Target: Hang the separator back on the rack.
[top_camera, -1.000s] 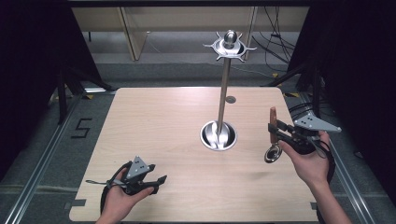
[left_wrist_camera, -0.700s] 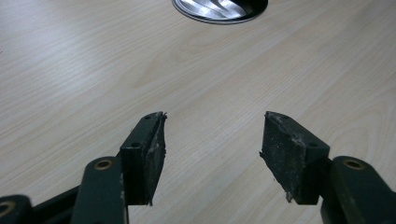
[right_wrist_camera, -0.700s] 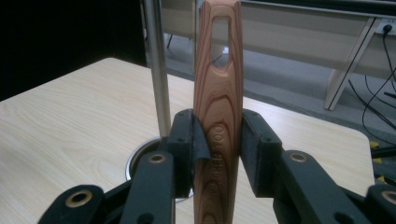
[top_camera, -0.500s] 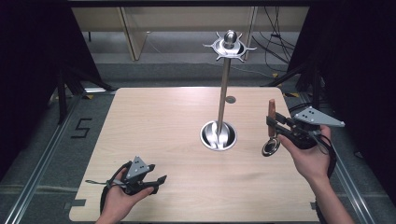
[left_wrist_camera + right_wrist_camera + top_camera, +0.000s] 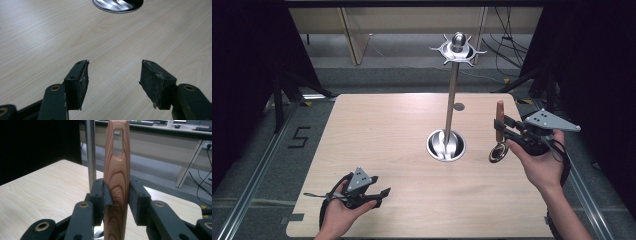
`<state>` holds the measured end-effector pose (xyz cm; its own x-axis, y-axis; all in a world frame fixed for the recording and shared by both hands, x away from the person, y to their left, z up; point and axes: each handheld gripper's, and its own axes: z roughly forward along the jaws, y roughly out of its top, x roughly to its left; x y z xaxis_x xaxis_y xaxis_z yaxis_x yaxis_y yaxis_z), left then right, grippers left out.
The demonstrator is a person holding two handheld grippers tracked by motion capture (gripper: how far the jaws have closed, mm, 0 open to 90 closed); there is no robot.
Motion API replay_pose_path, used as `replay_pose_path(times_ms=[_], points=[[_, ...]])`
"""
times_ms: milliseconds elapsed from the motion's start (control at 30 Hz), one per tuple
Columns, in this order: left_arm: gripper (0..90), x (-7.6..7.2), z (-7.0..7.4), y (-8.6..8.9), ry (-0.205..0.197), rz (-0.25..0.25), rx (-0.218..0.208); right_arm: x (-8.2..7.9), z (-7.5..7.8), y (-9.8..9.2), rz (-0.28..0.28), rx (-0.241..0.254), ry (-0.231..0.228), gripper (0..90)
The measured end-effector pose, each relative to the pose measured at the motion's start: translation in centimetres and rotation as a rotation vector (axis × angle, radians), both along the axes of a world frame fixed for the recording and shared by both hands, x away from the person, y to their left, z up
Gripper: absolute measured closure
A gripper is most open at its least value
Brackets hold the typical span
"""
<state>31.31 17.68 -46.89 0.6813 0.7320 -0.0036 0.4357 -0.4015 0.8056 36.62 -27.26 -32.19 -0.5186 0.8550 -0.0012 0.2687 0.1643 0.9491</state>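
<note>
Item: wooden-handled strainer (image 5: pixel 499 131), gripped upright at the handle by our right gripper (image 5: pixel 116 196), its metal ring hanging below the jaws; we read partial burnt-in letters "TOO" on the wood between the pads. Beside that gripper rises the steel utensil stand (image 5: pixel 451 95). Our left gripper (image 5: pixel 113 75) stands wide apart, holding nothing, low over the pale wood-grain table (image 5: pixel 377 130); grey floor and dark surrounds beyond.

One wooden-handled utensil (image 5: pixel 499 131) (metal ring end below). One metal rack stand (image 5: pixel 451 102). One small round disc (image 5: pixel 458 106) on one table (image 5: pixel 377 135). Two grippers: left gripper (image 5: pixel 379 197), right gripper (image 5: pixel 506 129).
</note>
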Motion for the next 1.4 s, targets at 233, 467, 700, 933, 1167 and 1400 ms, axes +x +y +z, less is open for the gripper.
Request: replay_pose_path(times_ms=[233, 467, 700, 933, 1167, 1400], points=[[38.8, 0.0, 0.0, 0.0, 0.003, 0.005, -0.002, 0.1, 0.5, 0.3, 0.011, -0.009, -0.024, 68.4], [38.7, 0.0, 0.0, 0.0, 0.003, 0.004, -0.002, 0.3, 1.0, 0.6, 0.01, -0.013, -0.051, 68.4], [38.7, -0.1, 0.0, -0.1, 0.023, 0.016, -0.014, 0.3, 1.4, 1.0, 0.022, -0.008, -0.041, 68.4], [38.7, -0.1, 0.0, -0.1, 0.02, 0.016, -0.015, 0.4, 1.9, 1.4, 0.022, -0.003, -0.044, 68.4], [38.7, -0.1, -0.1, -0.1, 0.011, 0.021, -0.02, 0.5, 2.2, 1.6, 0.021, -0.007, -0.053, 68.4], [38.7, -0.1, 0.0, -0.1, 0.014, 0.012, -0.006, 0.6, 2.4, 1.8, 0.019, -0.003, -0.053, 68.4]])
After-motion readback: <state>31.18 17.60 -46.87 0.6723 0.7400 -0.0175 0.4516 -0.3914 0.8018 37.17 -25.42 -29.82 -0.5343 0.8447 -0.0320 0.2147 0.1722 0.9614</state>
